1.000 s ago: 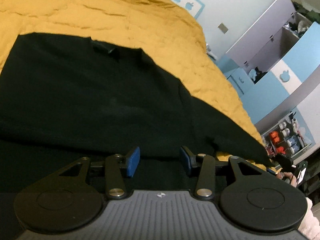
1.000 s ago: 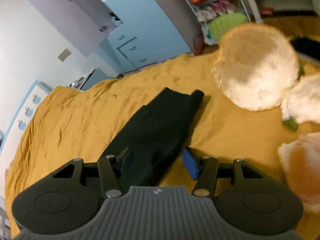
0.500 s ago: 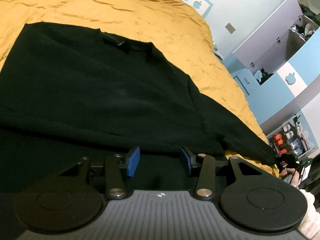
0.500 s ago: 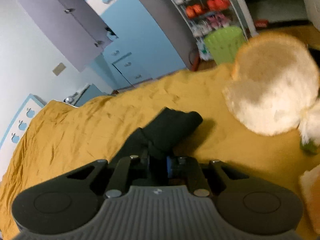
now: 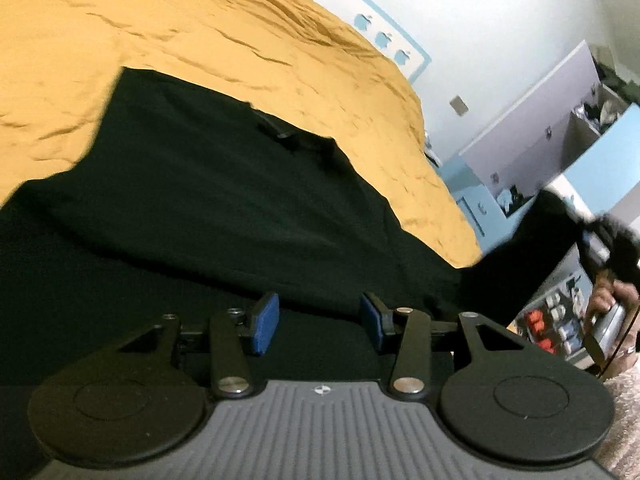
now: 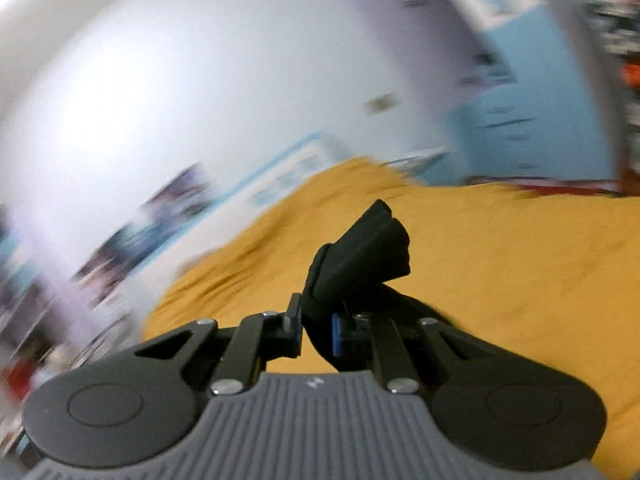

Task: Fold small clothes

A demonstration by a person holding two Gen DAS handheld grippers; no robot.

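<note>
A black long-sleeved top lies spread on the mustard-yellow bed cover, collar pointing away. My left gripper is open and empty, hovering low over the top's near hem. My right gripper is shut on the black sleeve cuff, which sticks up past the fingers above the bed cover. In the left wrist view the sleeve stretches up off the bed at the far right, towards the right gripper and the hand holding it. The right wrist view is motion-blurred.
Blue and grey cabinets with open compartments stand beyond the bed's right side. A white wall with a blue-trimmed panel runs behind the bed. Shelves with small coloured items sit low at the right.
My right gripper closed on the sleeve cuff, then lifted it and swung it up off the bed. The left gripper stayed open over the hem, its view shifting slightly.
</note>
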